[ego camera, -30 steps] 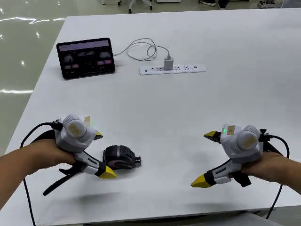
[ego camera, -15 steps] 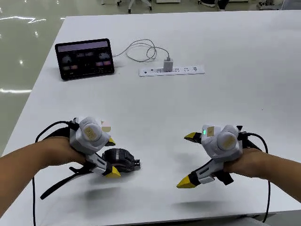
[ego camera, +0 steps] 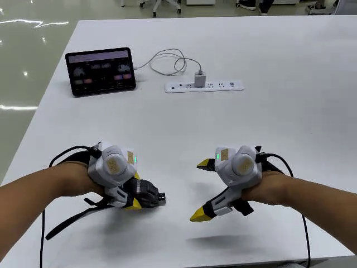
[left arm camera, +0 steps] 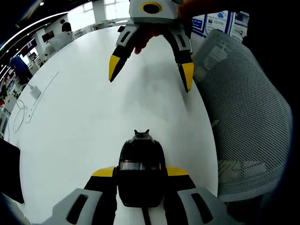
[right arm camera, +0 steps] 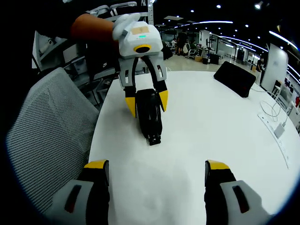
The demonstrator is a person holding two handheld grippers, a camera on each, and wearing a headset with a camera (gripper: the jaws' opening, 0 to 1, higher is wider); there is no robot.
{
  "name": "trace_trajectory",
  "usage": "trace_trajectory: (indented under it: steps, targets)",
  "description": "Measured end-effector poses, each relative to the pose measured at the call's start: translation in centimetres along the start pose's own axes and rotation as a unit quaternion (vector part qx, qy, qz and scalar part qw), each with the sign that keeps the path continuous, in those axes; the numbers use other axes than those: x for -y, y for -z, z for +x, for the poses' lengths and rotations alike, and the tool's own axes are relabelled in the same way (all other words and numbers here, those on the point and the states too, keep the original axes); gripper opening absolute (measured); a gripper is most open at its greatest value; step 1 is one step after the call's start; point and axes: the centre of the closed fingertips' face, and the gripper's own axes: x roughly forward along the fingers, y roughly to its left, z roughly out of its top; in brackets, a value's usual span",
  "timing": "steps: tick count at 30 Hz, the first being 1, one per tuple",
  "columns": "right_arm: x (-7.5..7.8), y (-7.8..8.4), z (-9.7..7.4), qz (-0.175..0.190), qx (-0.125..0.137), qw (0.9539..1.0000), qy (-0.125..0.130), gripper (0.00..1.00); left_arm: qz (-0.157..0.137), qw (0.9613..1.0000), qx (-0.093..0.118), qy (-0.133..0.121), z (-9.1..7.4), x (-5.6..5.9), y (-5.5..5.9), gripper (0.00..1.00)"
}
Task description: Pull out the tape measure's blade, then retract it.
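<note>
White table (ego camera: 251, 67) in an open hall with a glossy floor (ego camera: 22, 50). A tablet (ego camera: 101, 71) and a power strip (ego camera: 204, 85) lie well beyond the tape measure (ego camera: 148, 192), and a mesh chair (left arm camera: 243, 117) stands past the table edge nearest it. Bare tabletop extends beyond it and to its right. The tape measure, a black case with the blade tip at its mouth, is clamped between the jaws of the left gripper (ego camera: 135, 190). The right gripper (ego camera: 201, 190) faces it, well apart, jaws spread wide.
</note>
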Motion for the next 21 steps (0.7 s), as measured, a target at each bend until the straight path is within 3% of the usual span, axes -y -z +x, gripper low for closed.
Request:
trace_trajectory:
  steps: [15, 21]
  targets:
    - [-0.3, -1.7, 3.3, -0.043, 0.005, 0.9986, -0.031, 0.66, -0.001, 1.0, 0.005, 0.006, 0.1, 0.1, -0.1, 0.34]
    - [-0.4, -2.6, 4.5, -0.065, 0.01, 0.9971, -0.039, 0.55, 0.003, 1.0, 0.007, 0.002, 0.1, 0.1, -0.1, 0.34]
